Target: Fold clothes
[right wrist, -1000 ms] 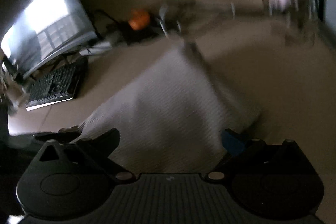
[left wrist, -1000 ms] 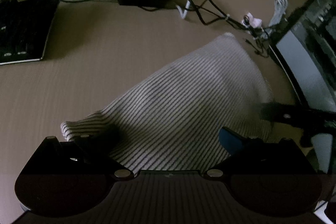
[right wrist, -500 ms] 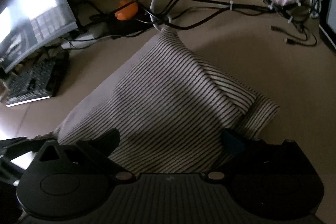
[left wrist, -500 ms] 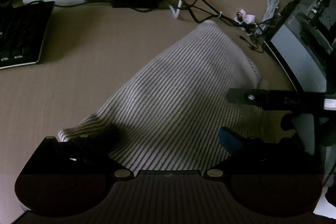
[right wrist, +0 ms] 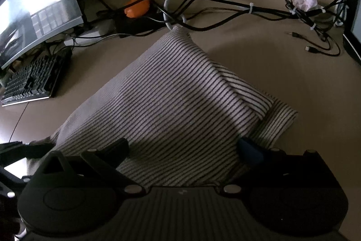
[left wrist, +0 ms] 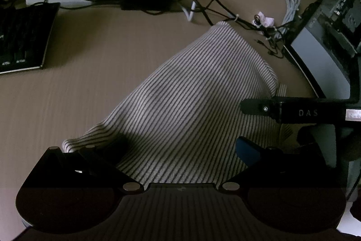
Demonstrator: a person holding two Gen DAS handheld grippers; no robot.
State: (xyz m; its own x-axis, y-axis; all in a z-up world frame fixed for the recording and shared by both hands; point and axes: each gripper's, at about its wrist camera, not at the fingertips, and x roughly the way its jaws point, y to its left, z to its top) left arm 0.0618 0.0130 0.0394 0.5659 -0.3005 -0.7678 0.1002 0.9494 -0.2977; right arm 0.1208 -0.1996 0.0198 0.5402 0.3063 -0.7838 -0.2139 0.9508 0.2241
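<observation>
Spreading both black two-finger grippers, left [left wrist: 180,148] and right [right wrist: 182,148], wide apart, we grasp nothing; our folded grey-and-black striped knit garment [right wrist: 171,105] lies on the beige desk [left wrist: 90,73].

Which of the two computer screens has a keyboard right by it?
The curved monitor on the left of the beige desk; the black keyboard lies just below it. The other dark screen, on the right, has only tangled cables beside it.

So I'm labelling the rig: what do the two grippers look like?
Both are matte black with rounded housings, silver screws and a ribbed centre plate. The left gripper and right gripper each have one black finger and one blue-padded finger. One side arm reads DAS.
</observation>
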